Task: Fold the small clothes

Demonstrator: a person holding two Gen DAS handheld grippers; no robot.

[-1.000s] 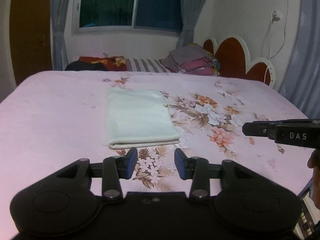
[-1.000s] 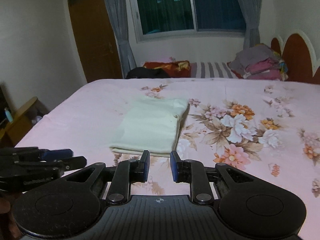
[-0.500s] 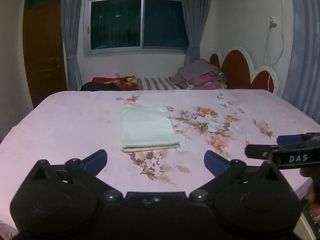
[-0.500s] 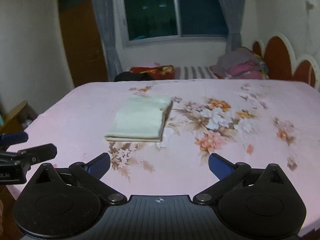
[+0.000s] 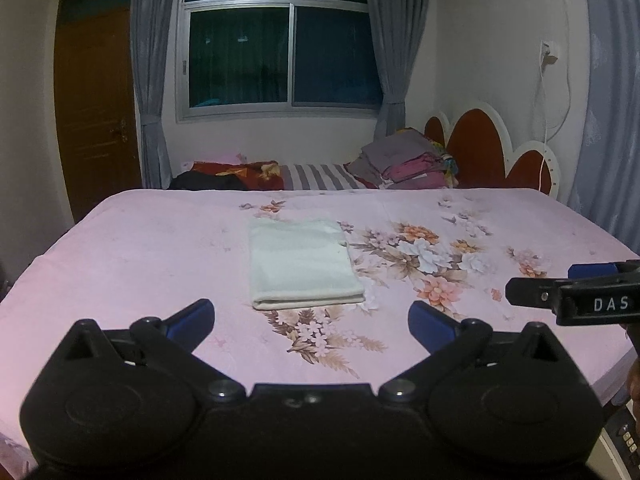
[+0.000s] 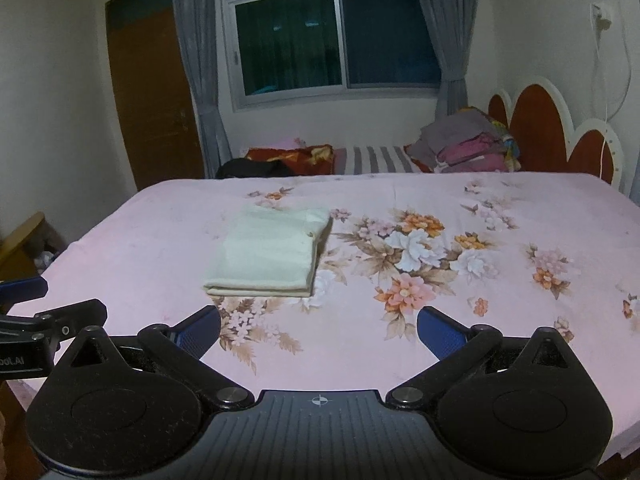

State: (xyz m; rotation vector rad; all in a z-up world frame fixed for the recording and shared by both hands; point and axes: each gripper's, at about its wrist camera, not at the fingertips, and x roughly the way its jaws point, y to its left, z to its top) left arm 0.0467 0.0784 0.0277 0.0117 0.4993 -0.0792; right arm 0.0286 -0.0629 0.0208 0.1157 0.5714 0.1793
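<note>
The cloth [image 5: 302,264] lies folded ahead of both wide-open, empty grippers [image 5: 311,318] [image 6: 319,325]; careless regrasping could undo its layers.

Floral pink bed [image 5: 160,248], dark window [image 5: 280,52], grey curtains [image 5: 150,80]

Cloth on cloth, matt throughout

The folded garment [image 5: 301,264] looks soft, pale and slightly nappy, lying on the bed [image 5: 140,248] with its smooth floral printed sheet. The left tongs [image 5: 311,322] are matt black plastic with blue pads [image 5: 192,318]; the door [image 5: 96,108] is brown wood.
</note>
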